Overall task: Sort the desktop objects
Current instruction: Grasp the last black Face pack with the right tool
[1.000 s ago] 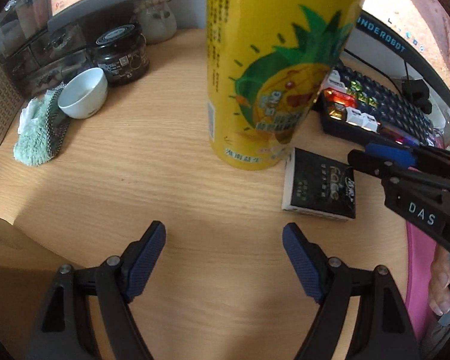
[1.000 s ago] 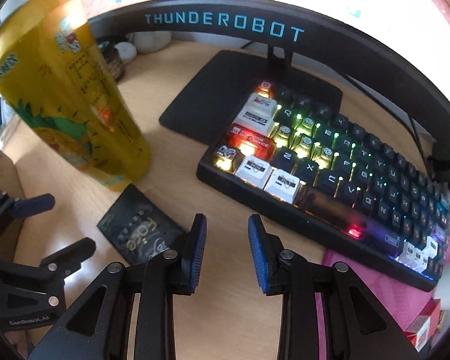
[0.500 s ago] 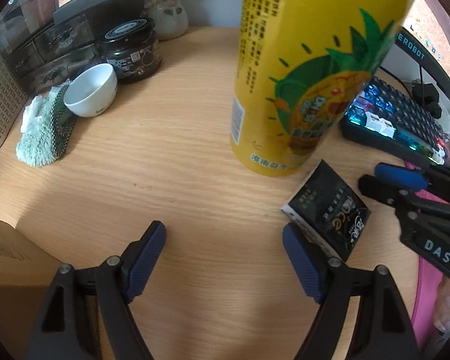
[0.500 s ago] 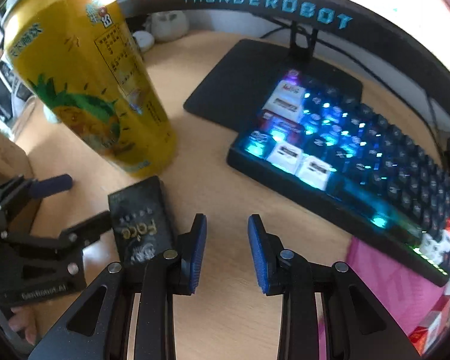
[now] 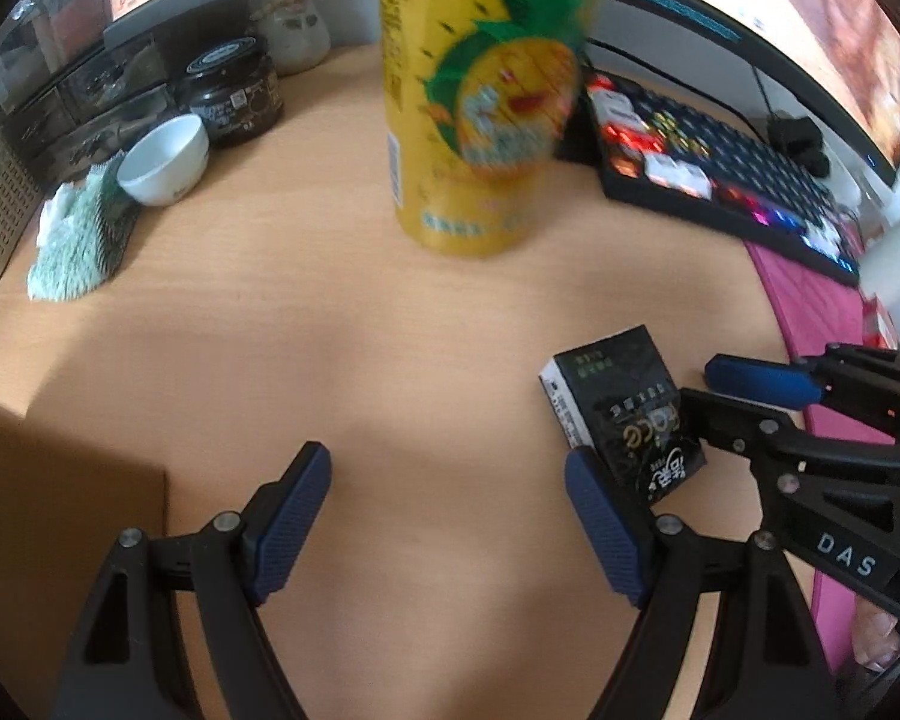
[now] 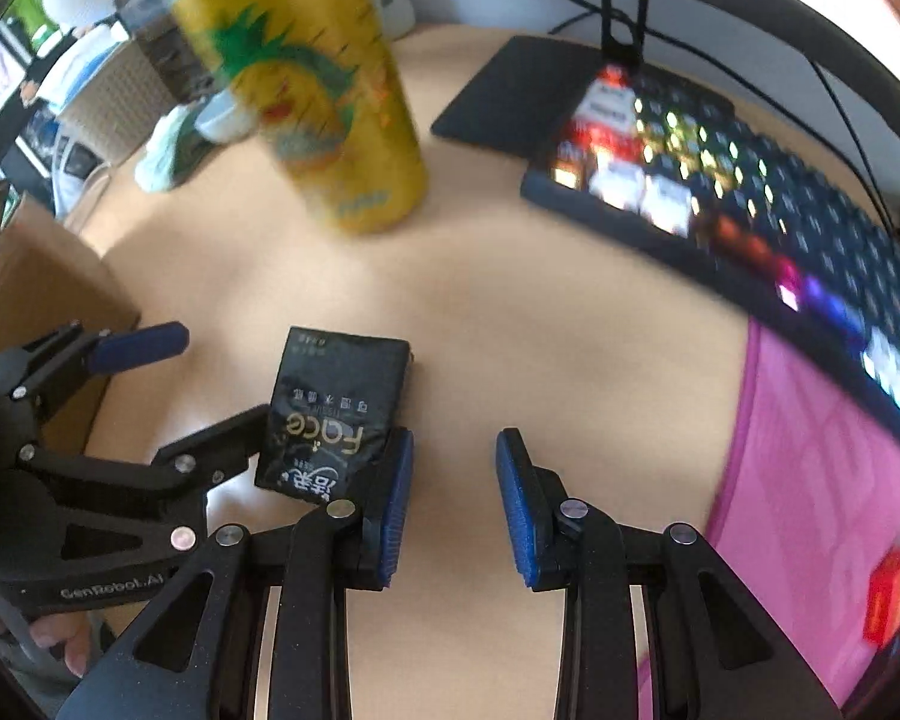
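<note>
A tall yellow pineapple drink can [image 5: 480, 120] [image 6: 306, 96] stands upright in the middle of the wooden desk [image 5: 330, 360]. A black tissue pack [image 5: 624, 414] [image 6: 336, 408] lies flat in front of it. My left gripper [image 5: 447, 516] is open over bare desk, and the pack lies just outside its right finger [image 5: 600, 528]. My right gripper [image 6: 456, 504] hangs with its jaws a narrow gap apart and nothing between them. The pack sits just left of its left pad [image 6: 396, 498]. Each gripper shows at the edge of the other's view, as the right gripper [image 5: 699, 384] and the left gripper [image 6: 219, 375].
A lit keyboard [image 5: 720, 174] [image 6: 720, 198] and a pink mat [image 6: 810, 450] lie to the right, below a monitor. At the back left are a white bowl [image 5: 162, 162], a dark jar [image 5: 231, 90] and a green cloth [image 5: 72, 240]. A cardboard box [image 5: 60, 510] stands at the near left.
Both grippers have drawn back from the can, which now looks farther away. The tissue pack now lies close between the two grippers. More of the cardboard box shows at the left.
</note>
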The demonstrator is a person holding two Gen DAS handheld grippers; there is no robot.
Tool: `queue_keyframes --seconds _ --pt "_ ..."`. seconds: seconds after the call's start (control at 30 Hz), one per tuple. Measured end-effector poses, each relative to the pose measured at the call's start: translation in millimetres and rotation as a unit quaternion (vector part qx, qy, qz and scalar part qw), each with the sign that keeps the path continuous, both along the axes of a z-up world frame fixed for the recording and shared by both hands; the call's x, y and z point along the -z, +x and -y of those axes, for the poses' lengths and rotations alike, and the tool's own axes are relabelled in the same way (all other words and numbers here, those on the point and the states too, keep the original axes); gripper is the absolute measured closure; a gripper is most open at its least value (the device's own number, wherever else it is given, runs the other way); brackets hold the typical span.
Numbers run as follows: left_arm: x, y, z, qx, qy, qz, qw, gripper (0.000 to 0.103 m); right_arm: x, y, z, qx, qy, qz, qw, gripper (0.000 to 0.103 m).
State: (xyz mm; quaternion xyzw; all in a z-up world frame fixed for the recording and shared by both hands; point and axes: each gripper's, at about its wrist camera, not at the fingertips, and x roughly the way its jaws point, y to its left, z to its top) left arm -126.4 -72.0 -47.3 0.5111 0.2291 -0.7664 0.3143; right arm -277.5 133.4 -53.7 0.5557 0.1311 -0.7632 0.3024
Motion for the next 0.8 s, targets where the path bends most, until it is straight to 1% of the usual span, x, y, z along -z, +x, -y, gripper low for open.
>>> queue_keyframes --seconds 0.1,0.2,0.27,0.33,0.37,0.4,0.47,0.53,0.7,0.77,0.8 --pt "-2.0 13.6 -23.8 0.016 -0.003 0.008 0.9998 0.021 -6.4 45.8 -20.3 -0.011 0.007 0.002 1.0 0.072" --pt "-5.4 26.5 -55.1 0.031 -0.002 0.01 0.9995 0.021 -8.4 77.6 -31.8 -0.024 0.017 0.004 1.0 0.072" --pt "-5.0 38.3 -80.2 0.045 0.004 0.009 0.9989 0.021 -8.0 94.1 -40.5 -0.015 0.022 0.008 1.0 0.072" --pt "-5.6 54.3 -91.8 0.06 0.001 0.011 0.9982 0.021 -15.0 101.4 -53.0 0.003 0.008 0.009 1.0 0.072" --pt "-9.2 57.8 -86.5 0.06 -0.006 0.012 0.9981 0.021 -18.5 104.2 -57.2 0.014 -0.008 0.012 1.0 0.072" --pt "-15.3 66.4 -92.4 0.057 -0.019 0.01 0.9982 0.021 -20.6 107.7 -63.8 0.021 -0.021 0.016 0.999 0.072" --pt "-28.6 83.0 -81.6 0.05 -0.03 0.001 0.9983 0.021 -22.6 110.0 -60.8 0.028 -0.047 0.021 0.998 0.072" --pt "-39.1 92.2 -82.9 0.04 -0.038 -0.008 0.9985 0.021 -21.8 110.6 -50.1 0.03 -0.064 0.018 0.997 0.072" --pt "-47.6 111.7 -75.5 0.019 -0.05 -0.013 0.9985 0.021 -9.4 96.9 -11.5 0.033 -0.06 0.01 0.998 0.072" --pt "-50.2 119.0 -73.5 0.015 -0.049 -0.016 0.9986 0.021 -5.7 95.0 -0.8 0.028 -0.059 0.013 0.998 0.063" --pt "-51.5 122.2 -72.5 0.013 -0.05 -0.016 0.9985 0.021 -5.4 96.0 1.8 0.025 -0.058 0.013 0.998 0.06"
